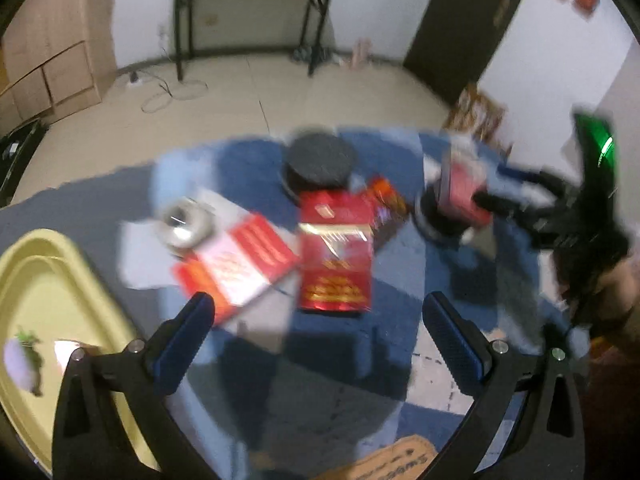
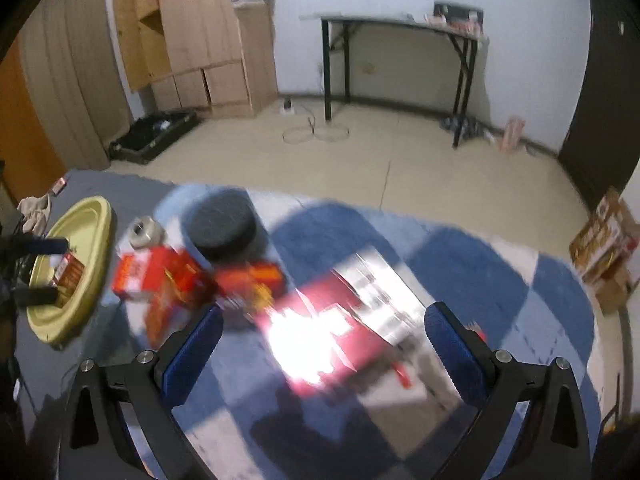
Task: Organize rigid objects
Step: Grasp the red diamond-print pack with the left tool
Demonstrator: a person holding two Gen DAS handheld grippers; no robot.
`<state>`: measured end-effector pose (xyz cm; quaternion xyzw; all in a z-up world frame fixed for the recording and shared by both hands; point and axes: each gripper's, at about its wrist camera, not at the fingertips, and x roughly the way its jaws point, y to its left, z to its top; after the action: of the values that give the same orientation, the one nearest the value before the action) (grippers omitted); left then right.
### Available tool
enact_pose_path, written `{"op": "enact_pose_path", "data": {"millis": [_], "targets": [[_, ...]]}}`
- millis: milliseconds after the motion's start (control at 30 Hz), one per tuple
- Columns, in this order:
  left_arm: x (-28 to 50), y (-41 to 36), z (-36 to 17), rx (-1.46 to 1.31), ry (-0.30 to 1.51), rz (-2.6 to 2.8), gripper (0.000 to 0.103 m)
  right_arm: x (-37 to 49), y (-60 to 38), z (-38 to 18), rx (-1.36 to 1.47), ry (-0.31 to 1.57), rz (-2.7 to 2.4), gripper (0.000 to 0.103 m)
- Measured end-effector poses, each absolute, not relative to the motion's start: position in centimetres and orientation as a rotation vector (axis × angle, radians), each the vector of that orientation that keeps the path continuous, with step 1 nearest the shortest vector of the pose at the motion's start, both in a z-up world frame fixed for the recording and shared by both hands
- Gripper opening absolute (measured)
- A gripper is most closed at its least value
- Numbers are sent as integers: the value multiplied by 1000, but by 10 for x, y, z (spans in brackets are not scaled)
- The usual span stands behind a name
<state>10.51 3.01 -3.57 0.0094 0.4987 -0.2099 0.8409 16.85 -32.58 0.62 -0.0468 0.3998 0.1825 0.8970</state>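
Several red boxes lie blurred on the blue-and-white checked table. In the left wrist view my left gripper hangs open and empty just short of a flat red box, with a red-and-white box and a silver roll to its left. My right gripper shows blurred at the right, beside an upright red box. In the right wrist view my right gripper is open above a glossy red box washed out by glare. A small box lies in the yellow tray.
A black round puck sits at the table's far side. The yellow tray occupies the left edge. Beyond the table are a tiled floor, a black-legged desk, wooden cabinets and a cardboard box.
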Motion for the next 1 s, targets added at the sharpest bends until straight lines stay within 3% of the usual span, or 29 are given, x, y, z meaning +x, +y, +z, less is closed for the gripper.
{"op": "enact_pose_path", "data": {"millis": [133, 333, 533, 600, 700, 1000], "targets": [[117, 10, -68, 56, 1105, -426, 103, 176, -338, -5, -88, 870, 421, 103], [135, 18, -77, -58, 1122, -439, 103, 194, -346, -9, -136, 848, 528, 103], [138, -7, -84, 7, 1135, -458, 101, 203, -346, -17, -128, 842, 626, 103], [140, -9, -91, -20, 1166, -449, 76, 202, -345, -19, -142, 836, 639, 103], [137, -10, -95, -2, 1165, -403, 60, 200, -343, -24, -165, 832, 635, 103], [120, 5, -70, -43, 1118, -467, 59, 192, -354, -18, -121, 780, 615, 97]]}}
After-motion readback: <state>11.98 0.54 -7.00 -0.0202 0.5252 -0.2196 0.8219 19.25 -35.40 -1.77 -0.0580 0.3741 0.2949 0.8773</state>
